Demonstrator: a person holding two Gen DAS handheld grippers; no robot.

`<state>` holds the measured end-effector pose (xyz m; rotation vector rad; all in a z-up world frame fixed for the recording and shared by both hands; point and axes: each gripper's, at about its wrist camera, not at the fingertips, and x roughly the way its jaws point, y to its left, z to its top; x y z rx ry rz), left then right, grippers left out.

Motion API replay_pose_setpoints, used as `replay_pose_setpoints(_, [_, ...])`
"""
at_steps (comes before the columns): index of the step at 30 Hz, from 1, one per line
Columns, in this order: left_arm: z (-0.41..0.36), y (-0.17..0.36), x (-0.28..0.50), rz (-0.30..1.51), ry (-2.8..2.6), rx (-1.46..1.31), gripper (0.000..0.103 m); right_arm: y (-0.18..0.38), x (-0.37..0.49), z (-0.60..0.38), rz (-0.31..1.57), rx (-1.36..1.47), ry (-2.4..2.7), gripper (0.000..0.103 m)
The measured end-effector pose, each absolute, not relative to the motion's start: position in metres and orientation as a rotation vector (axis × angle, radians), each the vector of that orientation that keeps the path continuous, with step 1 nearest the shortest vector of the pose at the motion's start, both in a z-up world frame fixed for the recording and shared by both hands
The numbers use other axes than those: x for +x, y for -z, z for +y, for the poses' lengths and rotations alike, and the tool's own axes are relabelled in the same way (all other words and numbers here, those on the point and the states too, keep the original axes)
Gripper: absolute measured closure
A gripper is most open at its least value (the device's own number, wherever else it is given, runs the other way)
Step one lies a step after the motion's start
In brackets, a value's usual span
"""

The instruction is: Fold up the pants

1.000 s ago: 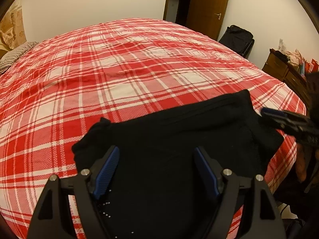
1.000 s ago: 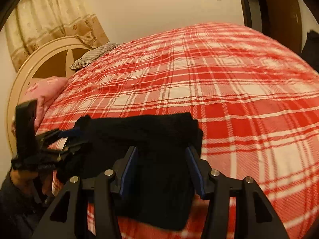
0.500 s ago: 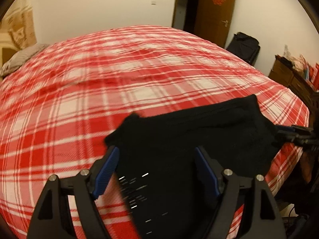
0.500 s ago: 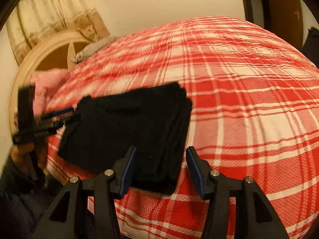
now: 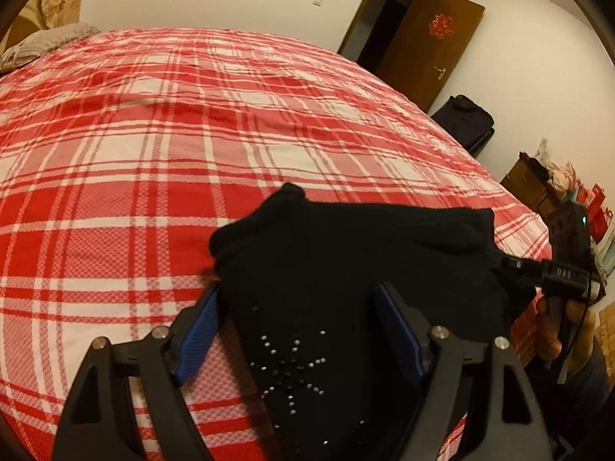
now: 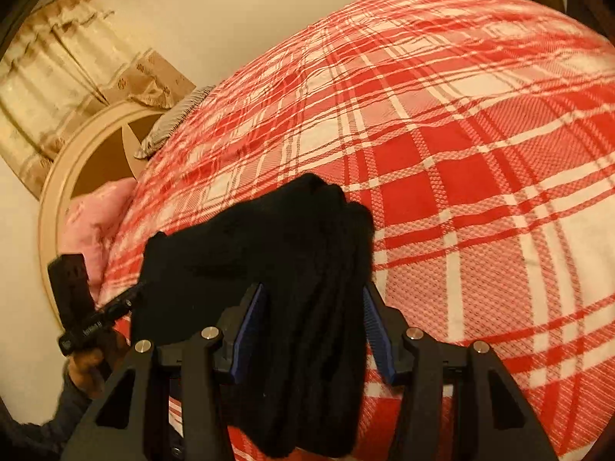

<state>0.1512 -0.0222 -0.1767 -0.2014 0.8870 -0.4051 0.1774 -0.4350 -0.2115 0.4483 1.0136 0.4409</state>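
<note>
The black pants (image 5: 357, 269) lie folded into a thick stack near the front edge of the bed, with a silver stud pattern (image 5: 296, 365) on top. In the right wrist view the same pants (image 6: 276, 269) show their layered folded edge. My left gripper (image 5: 303, 326) is open, its blue pads on either side of the stack's near end. My right gripper (image 6: 313, 326) is open and straddles the stack's other end. Each gripper shows in the other's view, the right one (image 5: 553, 272) at the pants' right edge and the left one (image 6: 100, 315) at their left edge.
The bed (image 5: 153, 146) has a red and white plaid cover. A pillow (image 5: 42, 42) and a round headboard (image 6: 77, 161) are at its head, with a pink cushion (image 6: 92, 223). A brown door (image 5: 434, 42), a black bag (image 5: 465, 119) and a dresser (image 5: 538, 180) stand to the right.
Both grippers have swung around the pants' ends and moved closer over the stack. The studded part of the pants now shows between my left fingers. The jaws stay open.
</note>
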Motion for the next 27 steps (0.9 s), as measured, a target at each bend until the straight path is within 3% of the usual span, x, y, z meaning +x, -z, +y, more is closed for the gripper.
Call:
replay_pose_setpoints(1, [-0.023, 0.177, 0.152, 0.887, 0.408, -0.203, 0.023, 0.211, 0.177, -0.434, 1.011, 0.453, -0.458, 0.054])
replay_pose_setpoints(2, [-0.024, 0.177, 0.151, 0.886, 0.411, -0.207, 0.027, 0.210, 0.176, -0.434, 1.009, 0.461, -0.474, 0.065])
replay_pose_setpoints(4, [-0.022, 0.176, 0.152, 0.889, 0.418, -0.216, 0.038, 0.209, 0.174, -0.435, 1.008, 0.511, -0.522, 0.070])
replay_pose_setpoints(9, [-0.009, 0.177, 0.153, 0.901, 0.423, -0.261, 0.074, 0.197, 0.173, -0.426, 0.991, 0.506, -0.554, 0.072])
replay_pose_setpoints(12, [-0.005, 0.174, 0.150, 0.902, 0.428, -0.276, 0.087, 0.187, 0.176, -0.419, 0.980, 0.487, -0.573, 0.072])
replay_pose_setpoints(27, [0.033, 0.118, 0.134, 0.757, 0.302, -0.184, 0.091, 0.138, 0.213, -0.350, 0.956, 0.329, -0.710, 0.074])
